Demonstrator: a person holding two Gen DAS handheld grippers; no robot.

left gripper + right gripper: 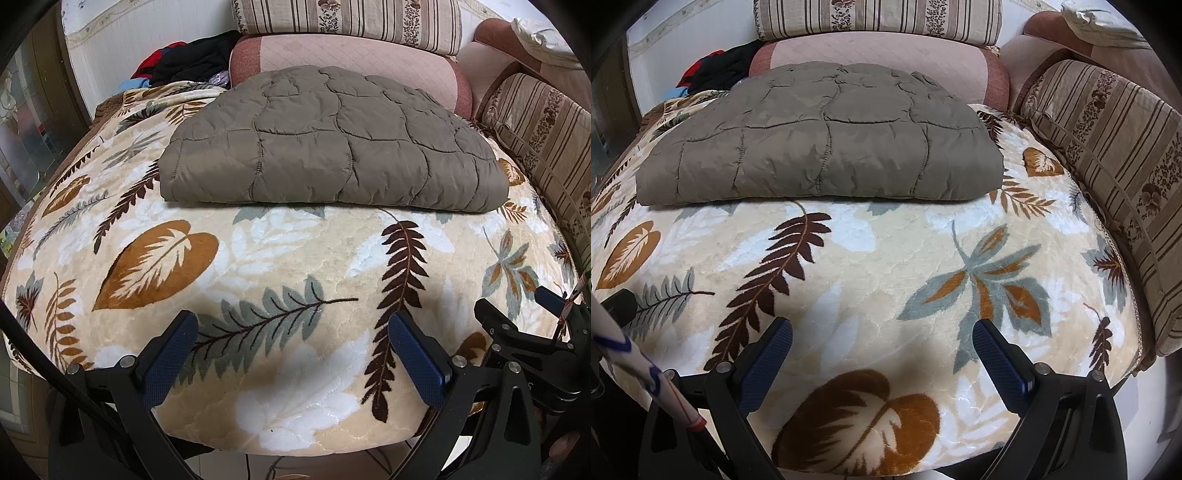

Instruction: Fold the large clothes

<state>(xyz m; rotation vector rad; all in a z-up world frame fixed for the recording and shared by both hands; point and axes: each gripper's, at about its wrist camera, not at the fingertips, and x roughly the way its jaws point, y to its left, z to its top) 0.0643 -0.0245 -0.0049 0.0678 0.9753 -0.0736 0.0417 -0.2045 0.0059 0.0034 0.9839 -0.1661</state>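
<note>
A brown quilted padded garment (pixel 332 144) lies folded into a thick flat rectangle on the far half of a leaf-patterned blanket (pixel 295 258). It also shows in the right wrist view (pixel 820 140), on the same blanket (pixel 886 258). My left gripper (pixel 293 325) is open and empty, low over the blanket's near edge, well short of the garment. My right gripper (pixel 882 332) is open and empty too, over the near edge. The right gripper's black body (pixel 532 332) shows at the right of the left wrist view.
Striped floral cushions (pixel 1108 147) line the right side. A pink quilted cushion (pixel 351 59) sits behind the garment. A pile of dark and red clothes (pixel 192 62) lies at the back left. A white pole with red and blue marks (pixel 646 369) stands at the near left.
</note>
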